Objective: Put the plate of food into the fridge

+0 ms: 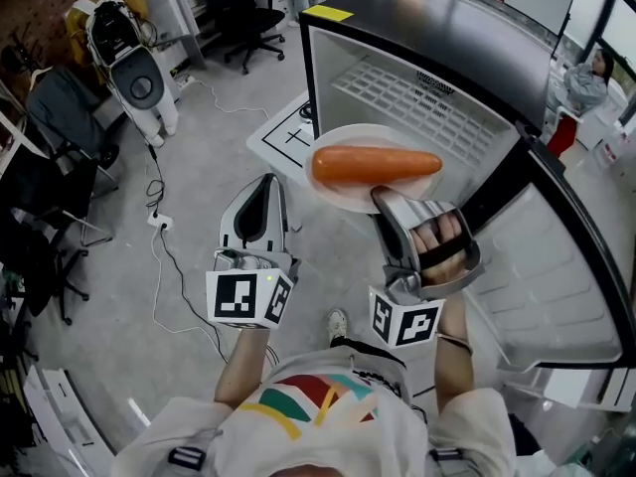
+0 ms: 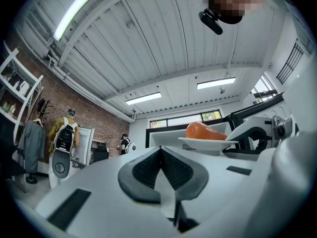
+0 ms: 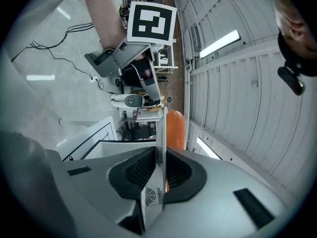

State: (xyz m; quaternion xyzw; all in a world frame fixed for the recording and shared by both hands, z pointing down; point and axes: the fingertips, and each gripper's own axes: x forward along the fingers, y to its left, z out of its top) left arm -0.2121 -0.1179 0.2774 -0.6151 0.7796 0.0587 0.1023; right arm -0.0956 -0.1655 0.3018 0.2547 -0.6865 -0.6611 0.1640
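Plate (image 1: pixel 358 135) rim is clamped between right gripper (image 1: pixel 384 200) jaws, with carrot (image 1: pixel 376 165) carried just beyond them. Left gripper (image 1: pixel 266 182) jaws are pressed together, empty.

I log: pale grey left gripper (image 1: pixel 266 185) and right gripper (image 1: pixel 386 202), dark ribbed pads (image 2: pixel 143 171), black-and-white marker cubes (image 1: pixel 248 298); white short-sleeved shirt (image 1: pixel 328 435), yellow, red, teal stripes.

The fridge (image 1: pixel 427 28) opens at 12 o'clock, and its cavity is free in front of the wire rack (image 1: pixel 417 107) inside. Its open door (image 1: pixel 566 266) walls off 3 to 5 o'clock. The plate (image 1: pixel 338 199) with its carrot (image 1: pixel 376 165) hangs before the mouth. From 8 to 10 o'clock the floor (image 1: pixel 199 137) is passable, crossed by cables (image 1: pixel 164 248), with an office chair (image 1: pixel 243 13) at 11.
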